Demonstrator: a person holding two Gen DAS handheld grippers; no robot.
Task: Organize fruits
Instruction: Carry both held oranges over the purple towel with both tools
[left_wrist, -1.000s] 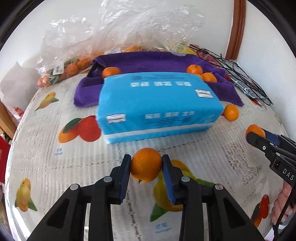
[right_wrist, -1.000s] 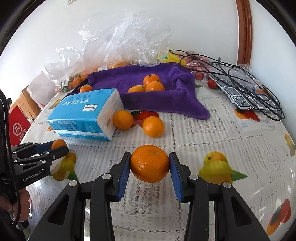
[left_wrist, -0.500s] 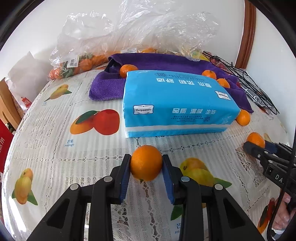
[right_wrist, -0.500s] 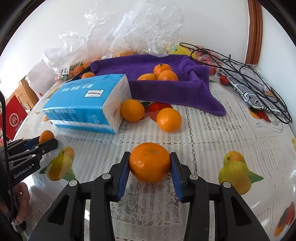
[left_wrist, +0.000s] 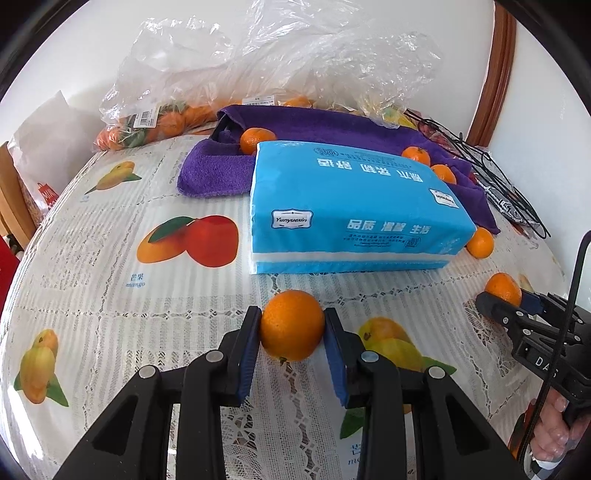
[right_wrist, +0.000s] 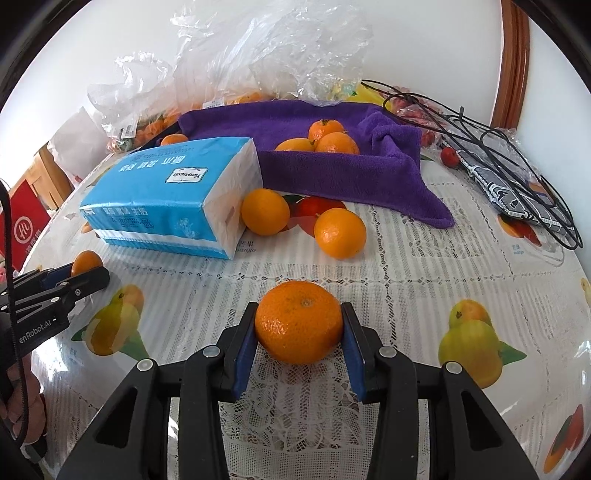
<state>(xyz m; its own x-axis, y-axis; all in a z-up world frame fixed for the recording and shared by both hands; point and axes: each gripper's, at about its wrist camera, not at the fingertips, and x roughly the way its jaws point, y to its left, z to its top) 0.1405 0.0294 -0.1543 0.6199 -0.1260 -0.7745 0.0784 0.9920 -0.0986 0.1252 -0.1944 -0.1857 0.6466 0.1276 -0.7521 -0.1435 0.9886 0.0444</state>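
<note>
With both grips loaded, I log: left gripper (left_wrist: 291, 332) clamped on a small orange (left_wrist: 291, 325), right gripper (right_wrist: 299, 332) clamped on a flatter mandarin (right_wrist: 299, 321), both low over the tablecloth (right_wrist: 406, 258). Purple towel (right_wrist: 332, 173) holds three fruits; two lie loose beside the tissue pack (right_wrist: 166, 192). Risk, as I judge it: the pack blocks my left path, and round fruit released on the towel's slope may roll off.
</note>
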